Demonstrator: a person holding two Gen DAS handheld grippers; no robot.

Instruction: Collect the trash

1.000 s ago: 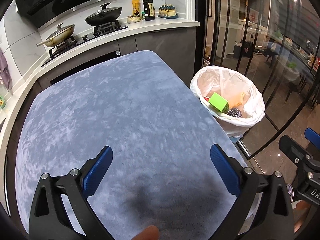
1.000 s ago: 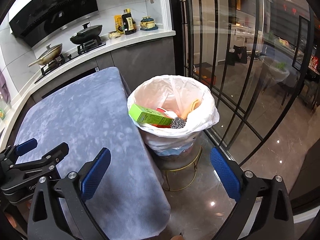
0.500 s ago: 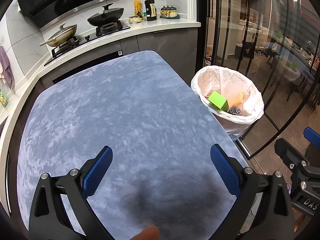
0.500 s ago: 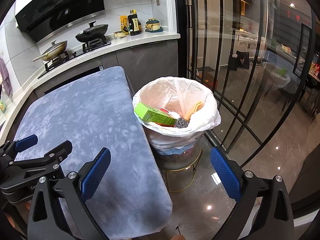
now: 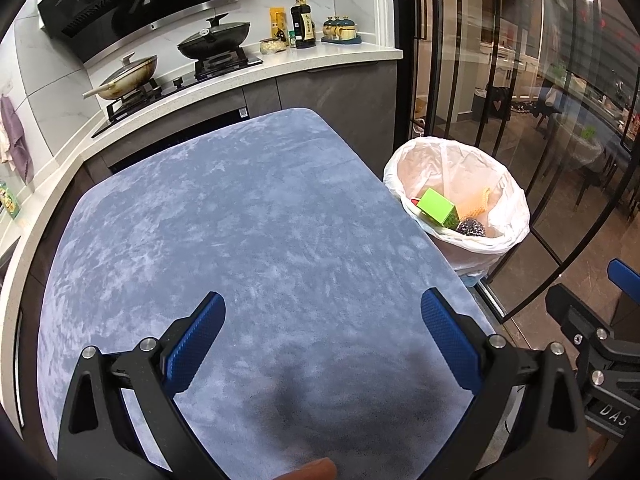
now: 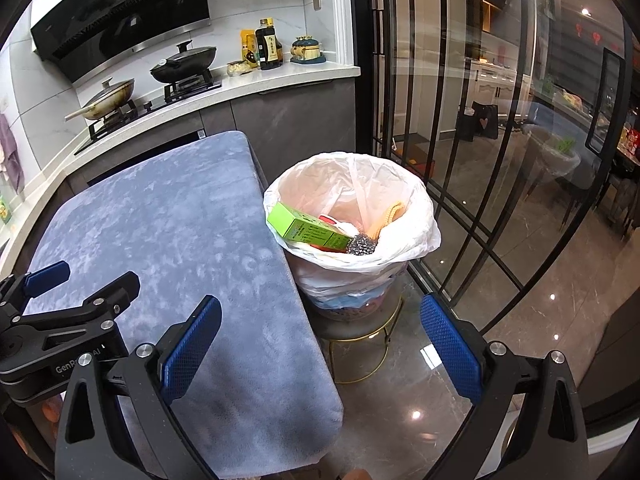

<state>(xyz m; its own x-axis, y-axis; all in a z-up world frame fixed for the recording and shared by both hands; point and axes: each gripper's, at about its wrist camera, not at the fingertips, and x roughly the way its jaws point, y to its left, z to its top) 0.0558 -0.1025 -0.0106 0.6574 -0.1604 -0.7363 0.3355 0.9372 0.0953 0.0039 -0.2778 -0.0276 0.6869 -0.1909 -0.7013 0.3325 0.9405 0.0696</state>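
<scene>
Green box [image 6: 306, 226] in bin [image 6: 416, 240] (jaws apart)

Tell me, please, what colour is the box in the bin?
Bright green cardboard box; the right wrist view shows it best.

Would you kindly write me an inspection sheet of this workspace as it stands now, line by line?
Surface: table under a blue-grey plush cloth; nothing seen lying on it.
Job's things: white-lined trash bin beside the table's right edge, on a gold-legged stool; it holds a green box, a steel scourer and a yellow item; a red item is partly hidden.
Clutter: nothing seen.
Grippers: left gripper open and empty over the cloth; right gripper open and empty, before the bin.
Cables: nothing seen.
Surroundings: counter with two lidded pans on a hob, bottles, range hood; glass doors at right.
</scene>
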